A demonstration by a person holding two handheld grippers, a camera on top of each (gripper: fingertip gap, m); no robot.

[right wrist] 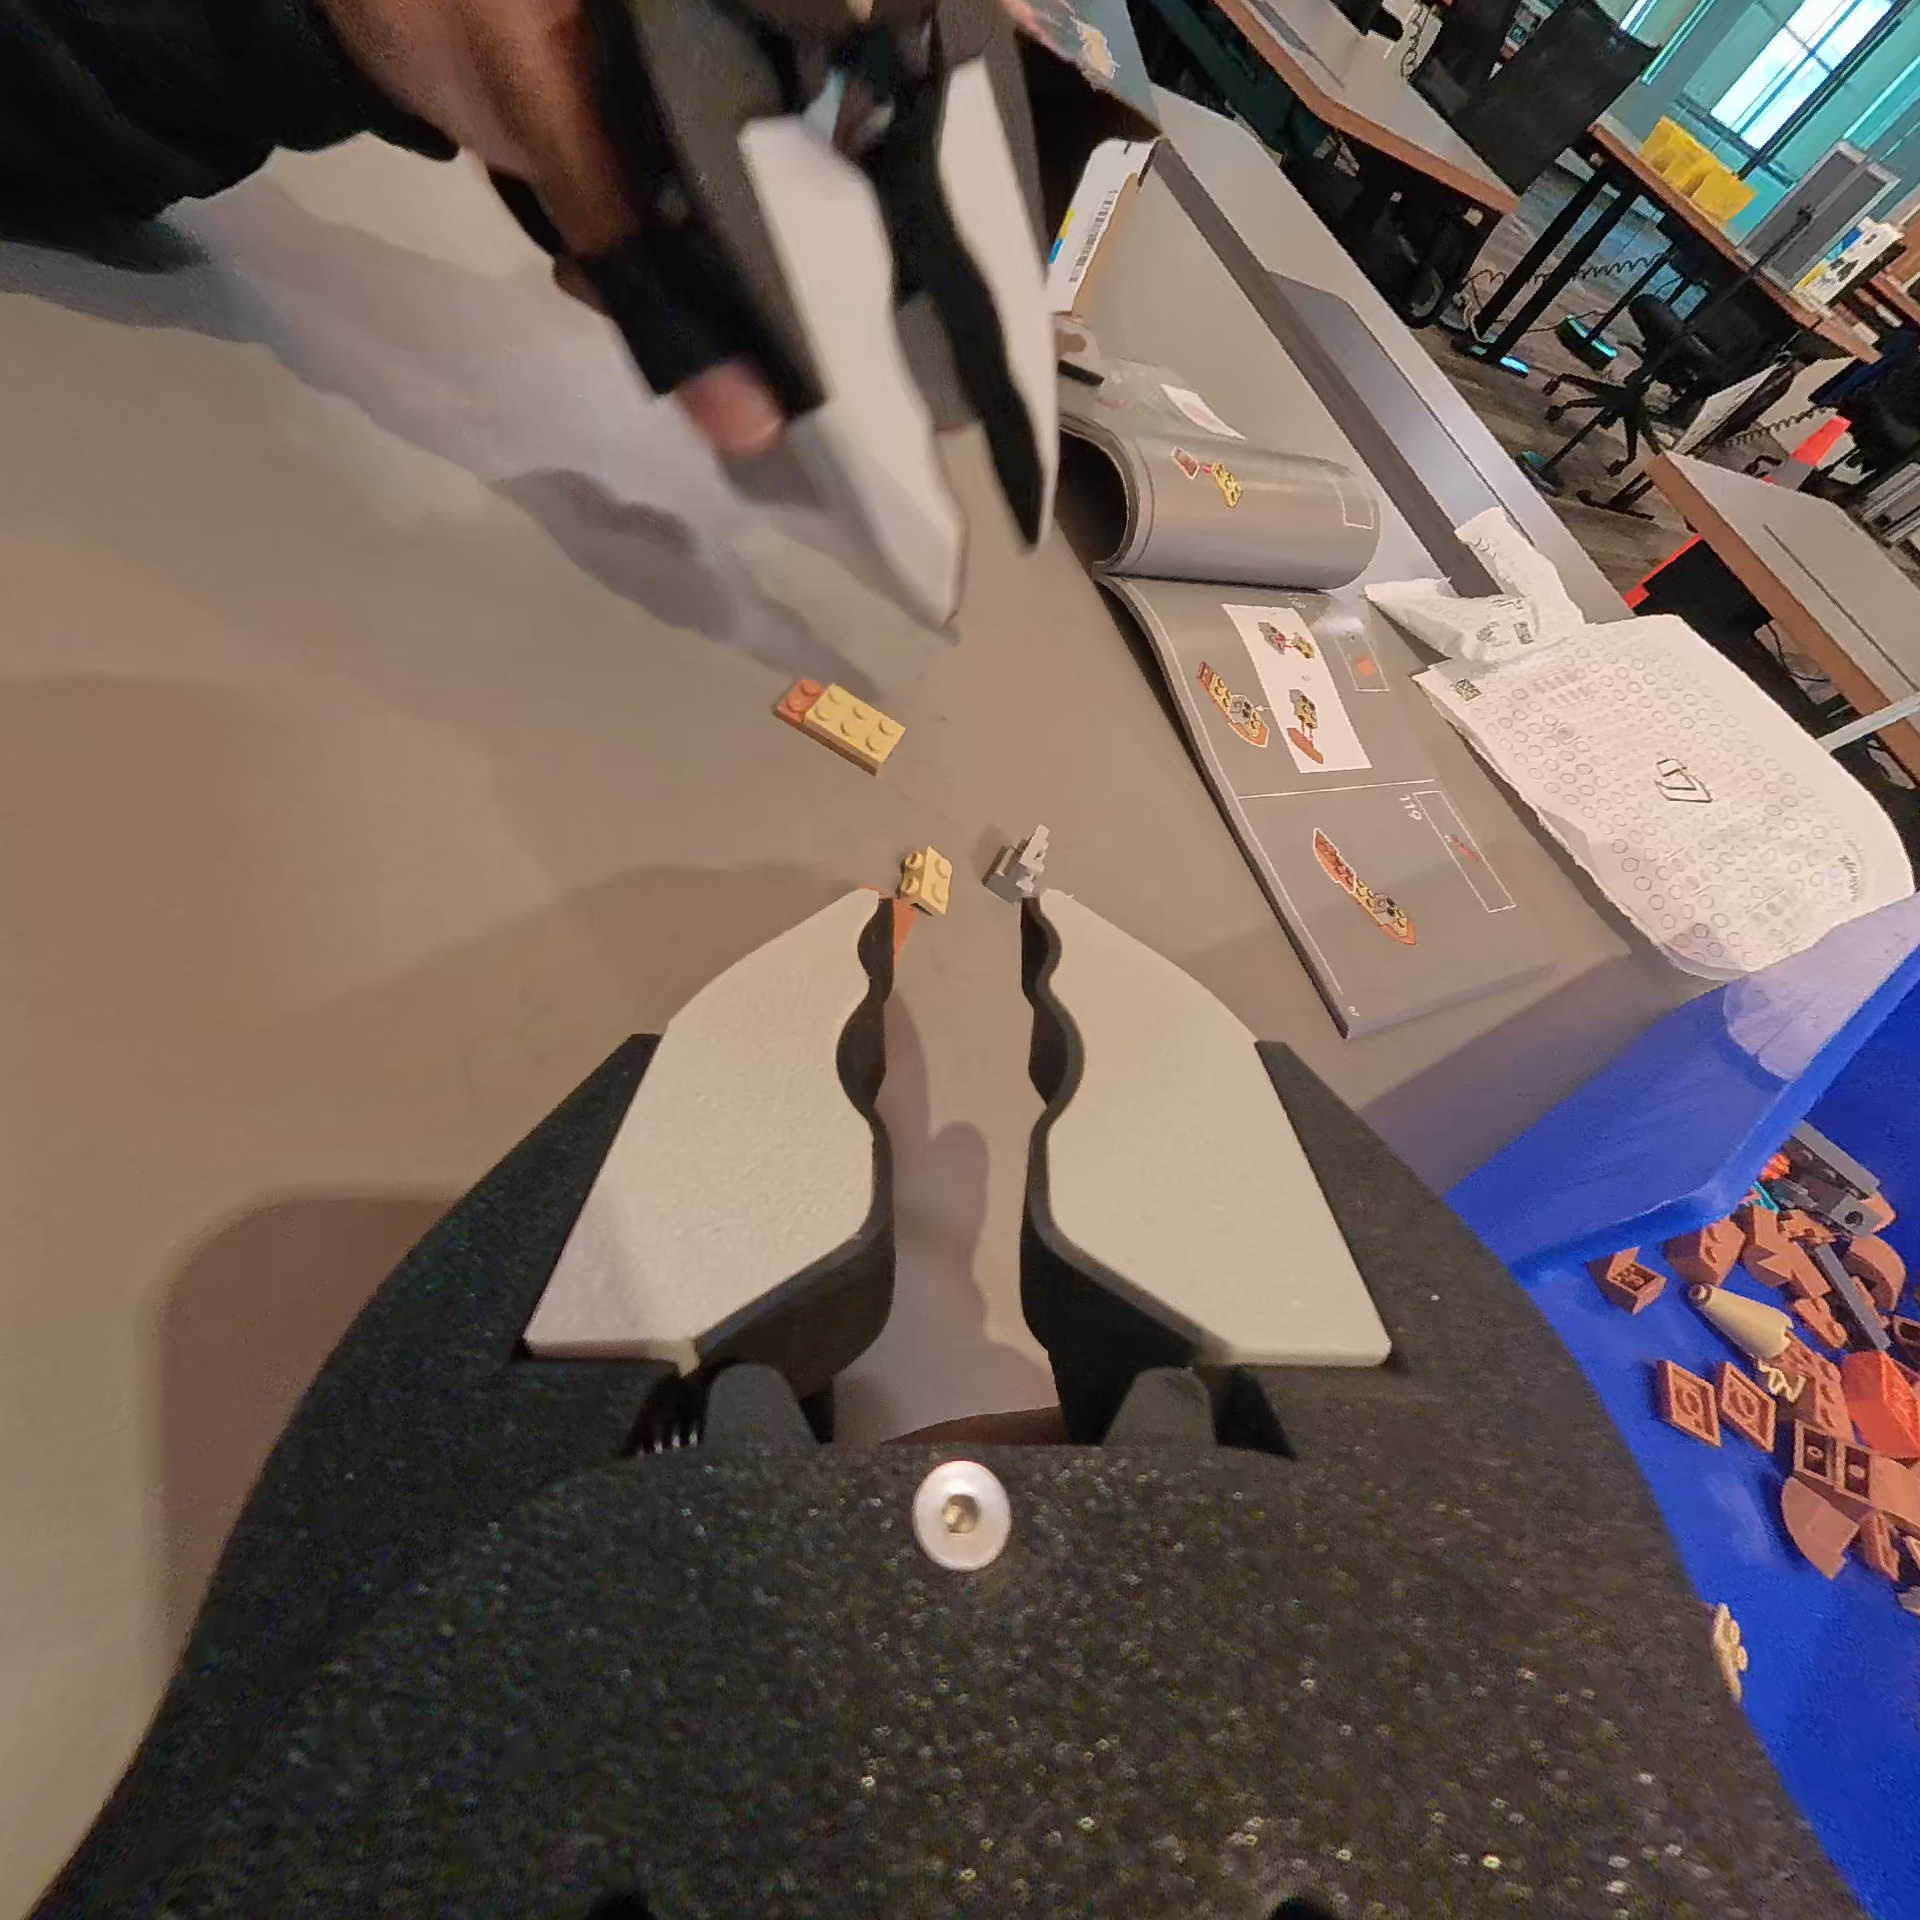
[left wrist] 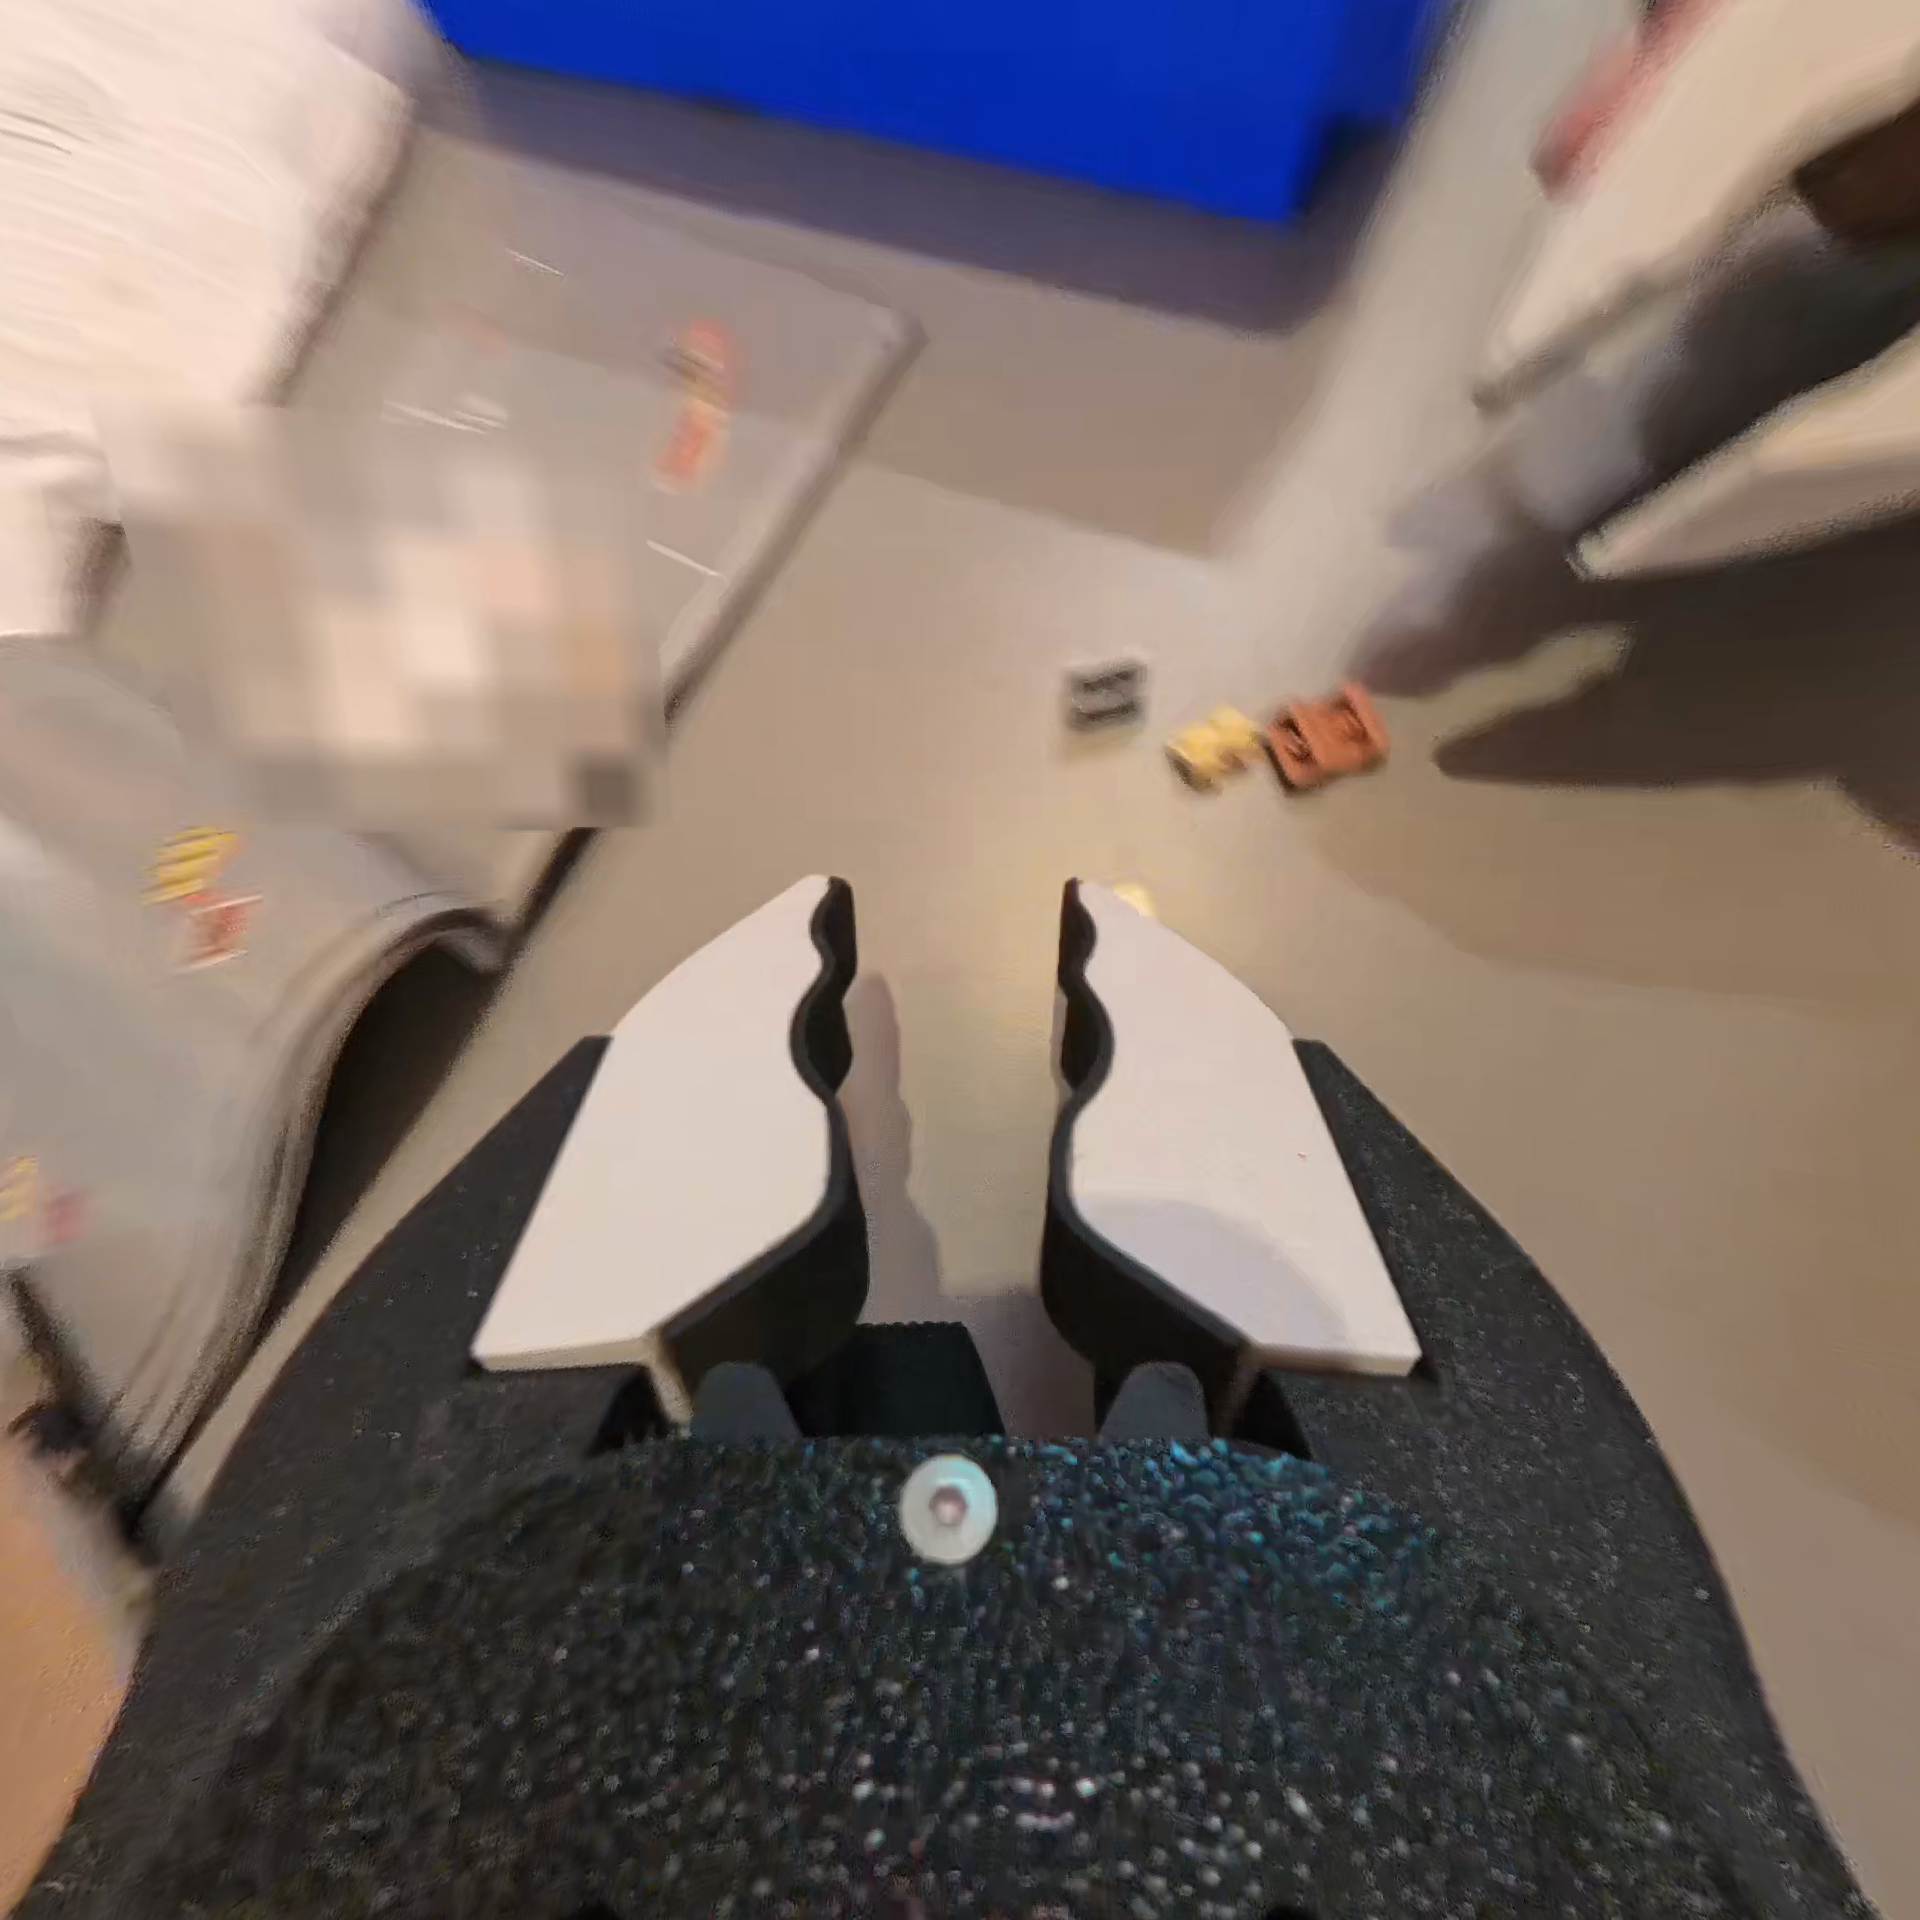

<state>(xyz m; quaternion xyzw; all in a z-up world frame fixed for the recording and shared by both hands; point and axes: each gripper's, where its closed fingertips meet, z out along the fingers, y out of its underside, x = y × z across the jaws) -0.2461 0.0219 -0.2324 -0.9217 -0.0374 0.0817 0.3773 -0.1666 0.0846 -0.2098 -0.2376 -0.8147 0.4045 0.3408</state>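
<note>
We noted the right claw [right wrist: 956,904] open and empty, tan brick [right wrist: 927,879] and grey piece [right wrist: 1020,869] lying just beyond its fingertips on the worktop [right wrist: 312,831], the left claw [right wrist: 977,561] also open, farther off.

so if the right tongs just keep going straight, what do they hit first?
Probably the small tan brick sitting on an orange piece, just off the left fingertip. The grey piece lies as close off the other tip. The right tongs are open and empty.

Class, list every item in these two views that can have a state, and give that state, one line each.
left claw: open, holding nothing
right claw: open, holding nothing
instruction booklet: open, one page curled over
tan plate: lying flat, joined to an orange piece
blue tray: holding loose bricks
</note>
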